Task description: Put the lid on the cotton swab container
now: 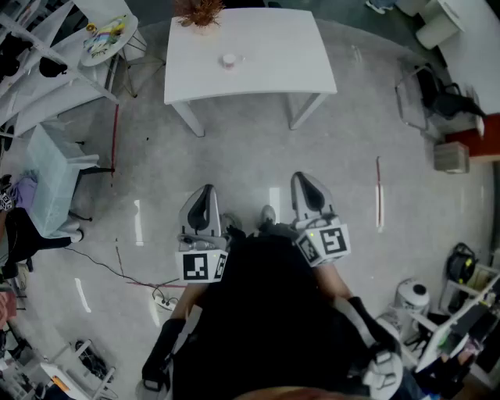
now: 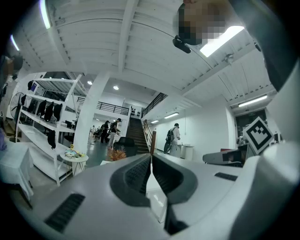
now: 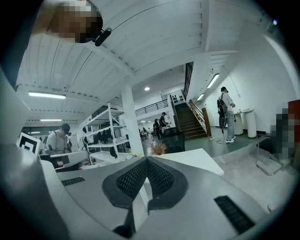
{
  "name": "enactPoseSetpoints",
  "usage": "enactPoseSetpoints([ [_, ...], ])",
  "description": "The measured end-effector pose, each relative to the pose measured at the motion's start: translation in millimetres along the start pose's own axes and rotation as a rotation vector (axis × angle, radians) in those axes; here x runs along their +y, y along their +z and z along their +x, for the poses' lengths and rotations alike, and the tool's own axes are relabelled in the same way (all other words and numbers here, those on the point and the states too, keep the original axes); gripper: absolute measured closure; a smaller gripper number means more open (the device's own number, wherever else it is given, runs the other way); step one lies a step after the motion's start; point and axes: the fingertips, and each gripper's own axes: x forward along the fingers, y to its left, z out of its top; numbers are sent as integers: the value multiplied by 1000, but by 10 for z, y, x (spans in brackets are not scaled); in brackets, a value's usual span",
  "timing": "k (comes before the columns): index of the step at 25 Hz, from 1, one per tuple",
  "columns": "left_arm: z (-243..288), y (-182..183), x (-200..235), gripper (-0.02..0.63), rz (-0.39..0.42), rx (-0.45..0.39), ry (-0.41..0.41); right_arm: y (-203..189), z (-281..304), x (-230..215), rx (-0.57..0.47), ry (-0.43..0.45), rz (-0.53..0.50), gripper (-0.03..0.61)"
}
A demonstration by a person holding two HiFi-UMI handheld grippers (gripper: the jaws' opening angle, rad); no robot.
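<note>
White table [image 1: 273, 74] is carrying the cotton swab container [image 1: 228, 59] well apart from the left gripper [image 1: 208, 190] and right gripper [image 1: 301, 177], both hanging shut and empty, so approaching is probably coming next.

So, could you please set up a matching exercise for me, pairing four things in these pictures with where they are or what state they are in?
Things:
1. left gripper
2. small container
3. dried plant
4. round side table

Places or states:
A. at the far edge of the white table
B. jaws shut, nothing between them
C. on the floor left of the white table, colourful things on it
D. on the white table top, away from its edges

Pairs: 1-B; 2-D; 3-A; 4-C
</note>
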Motion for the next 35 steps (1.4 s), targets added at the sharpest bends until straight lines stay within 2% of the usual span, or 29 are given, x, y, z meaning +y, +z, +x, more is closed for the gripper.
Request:
enactPoseSetpoints([
  [10, -34, -75, 33, 600, 39, 4, -17, 34, 26, 69, -15, 11, 14, 572],
  [16, -10, 6, 75, 600, 5, -16, -2, 150, 53, 74, -77, -2, 28, 569],
  [17, -7, 16, 84, 600, -1, -18, 1, 139, 75, 78, -73, 0, 37, 563],
  [19, -10, 15, 91, 601, 6, -18, -4, 107, 112, 98, -59, 9, 56, 455],
  [20, -19, 2, 98, 600, 17, -15, -9, 83, 125, 115, -50, 12, 58, 438],
  [28, -108, -49, 308, 601, -7, 4, -15, -12, 213, 374, -19, 20, 37, 431],
  [35, -225, -118, 548, 600, -13, 19, -59, -145, 255, 607, 6, -26, 62, 432],
])
